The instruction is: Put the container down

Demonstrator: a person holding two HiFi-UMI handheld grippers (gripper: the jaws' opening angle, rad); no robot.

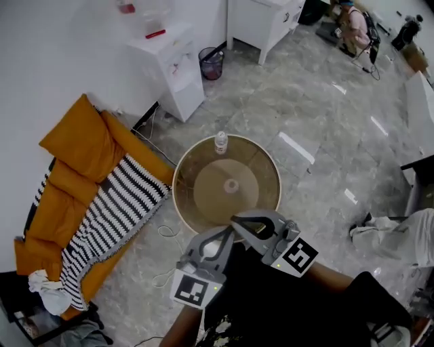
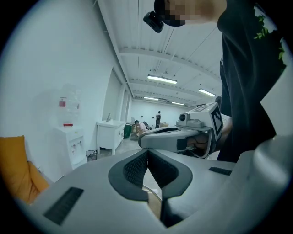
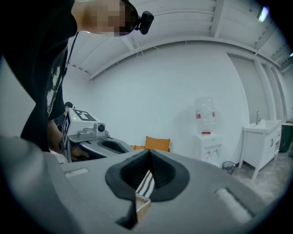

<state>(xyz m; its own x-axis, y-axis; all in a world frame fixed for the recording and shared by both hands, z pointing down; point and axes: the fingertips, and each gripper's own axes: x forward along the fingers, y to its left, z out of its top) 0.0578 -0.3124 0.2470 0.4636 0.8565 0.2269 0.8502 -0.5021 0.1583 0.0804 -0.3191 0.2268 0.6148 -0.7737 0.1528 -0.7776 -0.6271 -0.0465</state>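
A small clear bottle (image 1: 221, 141) stands upright at the far edge of the round glass table (image 1: 261, 169). Both grippers hang close to the person's body, over the table's near rim and well short of the bottle. My left gripper (image 1: 228, 233) points up and to the right, its jaws shut with nothing between them (image 2: 147, 153). Pointing left across it, my right gripper (image 1: 235, 221) is also shut and empty (image 3: 149, 153). Each gripper view shows the other gripper alongside: the right one (image 2: 183, 132) and the left one (image 3: 91, 135).
An orange sofa (image 1: 74, 176) with a striped blanket (image 1: 115, 210) lies left of the table. A white water dispenser (image 1: 166, 64), a dark waste bin (image 1: 211, 63) and a white cabinet (image 1: 261, 20) stand beyond it. A cable (image 1: 166, 234) trails on the marble floor.
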